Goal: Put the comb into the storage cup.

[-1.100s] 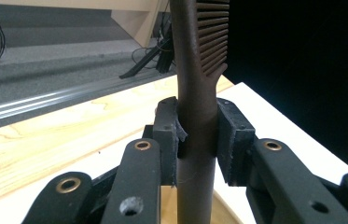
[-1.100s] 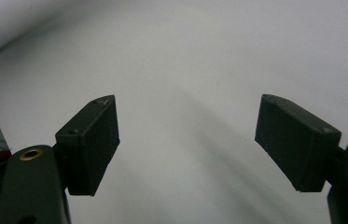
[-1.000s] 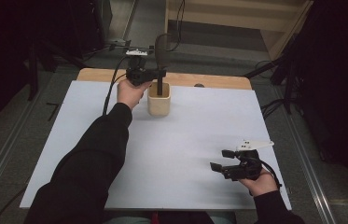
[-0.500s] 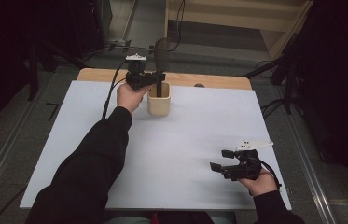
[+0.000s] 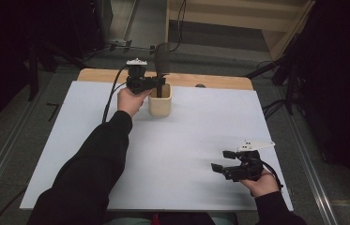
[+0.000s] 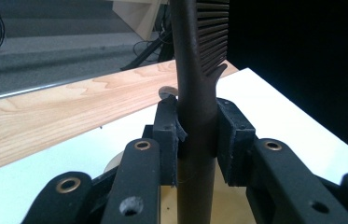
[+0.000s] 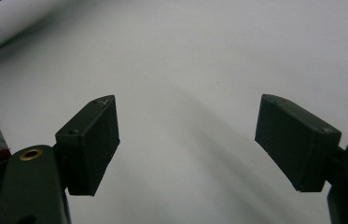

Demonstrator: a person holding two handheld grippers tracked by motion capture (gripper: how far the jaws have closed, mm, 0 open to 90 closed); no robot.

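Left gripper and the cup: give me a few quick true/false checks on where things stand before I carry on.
1. The left gripper is shut on the spatula handle. True.
2. The spatula lies flat on the table. False: it stands upright, its lower end in the cup.
3. The right gripper holds a tool. False: it is open, holding nothing, over the white mat.
4. The cup stands near the mat's far edge. True.
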